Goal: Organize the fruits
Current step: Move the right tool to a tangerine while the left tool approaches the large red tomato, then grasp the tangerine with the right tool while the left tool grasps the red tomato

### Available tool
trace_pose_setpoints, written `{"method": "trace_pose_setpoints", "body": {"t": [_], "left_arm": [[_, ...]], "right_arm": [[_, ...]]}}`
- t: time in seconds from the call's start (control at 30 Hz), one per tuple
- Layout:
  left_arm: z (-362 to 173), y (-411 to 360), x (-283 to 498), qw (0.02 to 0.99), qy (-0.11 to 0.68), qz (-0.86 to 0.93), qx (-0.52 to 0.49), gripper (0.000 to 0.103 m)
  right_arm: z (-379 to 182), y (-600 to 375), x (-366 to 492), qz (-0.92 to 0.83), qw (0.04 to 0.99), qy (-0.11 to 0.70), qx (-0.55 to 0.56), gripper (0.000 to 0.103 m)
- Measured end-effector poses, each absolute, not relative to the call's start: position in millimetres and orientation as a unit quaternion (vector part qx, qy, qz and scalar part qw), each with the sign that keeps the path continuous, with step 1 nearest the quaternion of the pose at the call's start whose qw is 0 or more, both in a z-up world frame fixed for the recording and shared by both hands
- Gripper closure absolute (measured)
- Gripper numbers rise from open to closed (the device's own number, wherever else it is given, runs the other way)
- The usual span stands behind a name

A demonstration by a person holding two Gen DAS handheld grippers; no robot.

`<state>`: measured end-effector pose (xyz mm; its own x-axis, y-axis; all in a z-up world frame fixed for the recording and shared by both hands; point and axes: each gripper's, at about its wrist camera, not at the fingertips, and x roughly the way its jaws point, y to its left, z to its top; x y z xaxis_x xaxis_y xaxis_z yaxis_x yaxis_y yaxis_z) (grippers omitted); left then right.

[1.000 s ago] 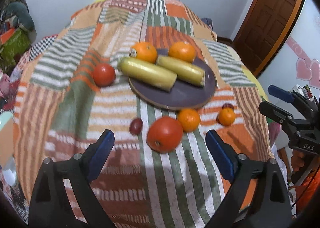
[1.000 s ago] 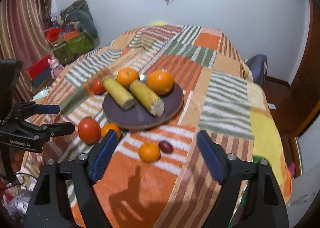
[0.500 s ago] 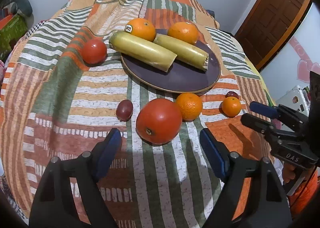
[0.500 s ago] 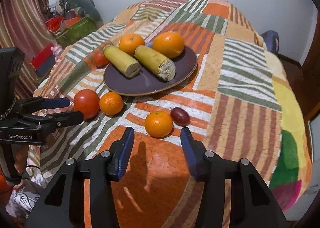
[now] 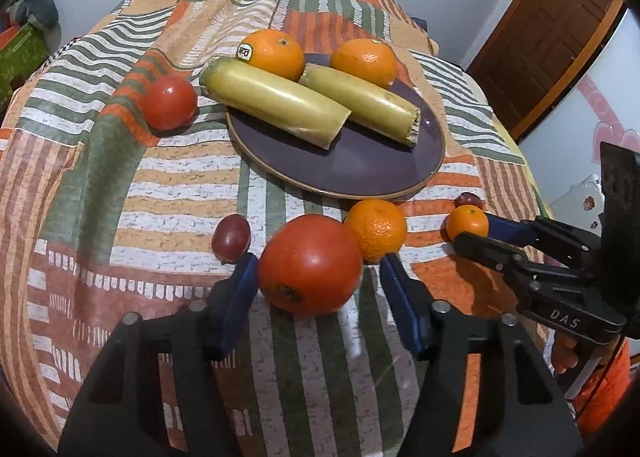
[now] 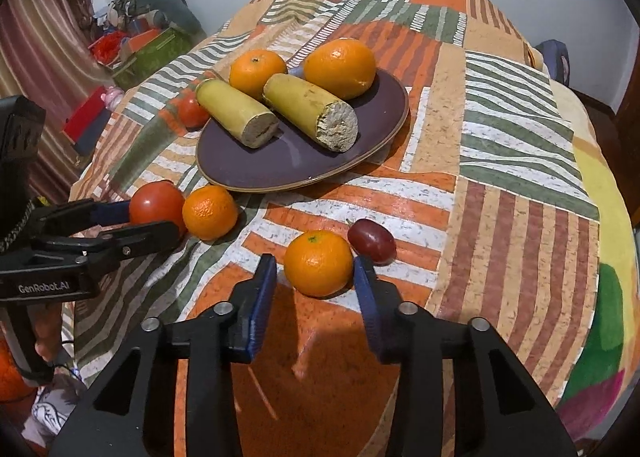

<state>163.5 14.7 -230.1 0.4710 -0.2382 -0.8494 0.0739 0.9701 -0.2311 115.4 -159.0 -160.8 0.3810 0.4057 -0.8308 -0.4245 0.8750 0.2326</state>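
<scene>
Purple plate (image 6: 280,173) holding two oranges and two bananas, both grippers' jaws apart around loose fruit

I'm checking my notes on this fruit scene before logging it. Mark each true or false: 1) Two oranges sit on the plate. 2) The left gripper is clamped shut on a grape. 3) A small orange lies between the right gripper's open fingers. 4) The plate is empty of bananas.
1) True: two oranges sit at the far side of the plate.
2) False: the left gripper is open around a large tomato; the grape lies beside it.
3) True: the right gripper brackets a small orange.
4) False: two bananas lie on it.
</scene>
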Motion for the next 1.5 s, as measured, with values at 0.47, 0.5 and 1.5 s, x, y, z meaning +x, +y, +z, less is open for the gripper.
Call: {"method": "trace_pose_setpoints", "body": {"t": [0.47,0.5,1.5], "left_arm": [[-215,23,158,0.858,0.497,-0.098,-0.092,0.052],[-211,24,158,0.860,0.492,-0.099,-0.092,0.052],[-212,23,219,0.865,0.481,-0.115,-0.085,0.052]], "right_arm": [[-145,-160,118,0.252,0.841,0.479,-0.015,0.070],[-143,-160,119,0.252,0.843,0.476,-0.015,0.070],[-149,-114,164,0.285,0.837,0.467,-0.021,0.070]]}}
